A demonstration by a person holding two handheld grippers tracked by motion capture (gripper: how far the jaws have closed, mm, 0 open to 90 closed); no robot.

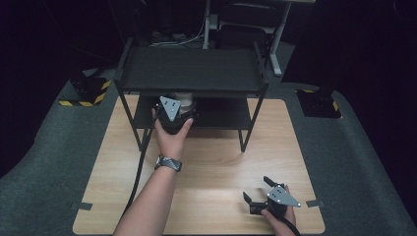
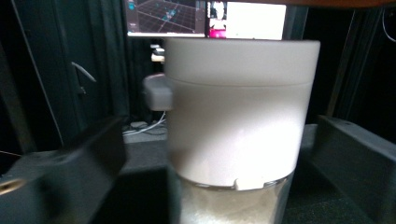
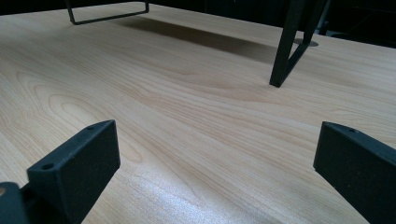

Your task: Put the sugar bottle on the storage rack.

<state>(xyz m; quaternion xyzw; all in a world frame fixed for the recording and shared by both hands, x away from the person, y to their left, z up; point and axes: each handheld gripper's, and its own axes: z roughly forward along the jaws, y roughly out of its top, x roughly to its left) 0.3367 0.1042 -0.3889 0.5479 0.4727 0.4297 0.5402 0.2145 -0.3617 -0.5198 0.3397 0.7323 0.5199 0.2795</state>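
Two grippers are at work, and we start with the nearer one: our right gripper point(image 1: 257, 192) rests low over the wooden table point(image 1: 211, 196) at its near right corner, jaws spread wide with nothing between them; in the right gripper view we see bare wood grain between the black fingers point(image 3: 77, 168) and a leg of the rack point(image 3: 287, 46) farther off. Farther out, our left hand point(image 1: 172, 135) reaches forward and carries the left gripper point(image 1: 177, 115) under the top shelf of the black rack point(image 1: 192, 73), at its lower shelf. There stands the canister point(image 2: 238, 112), a white-lidded container with a clear lower body that seems to hold pale grains. In the left gripper view it sits upright between the two jaws, which stand open on either side of it with a gap to each side, so we judge that it is framed but not yet gripped. As we read it, the approach is done; closing on the canister and lifting or drawing it out from the shelf are left. Beyond the rack, a lit screen point(image 2: 205, 18) glows in the dark.
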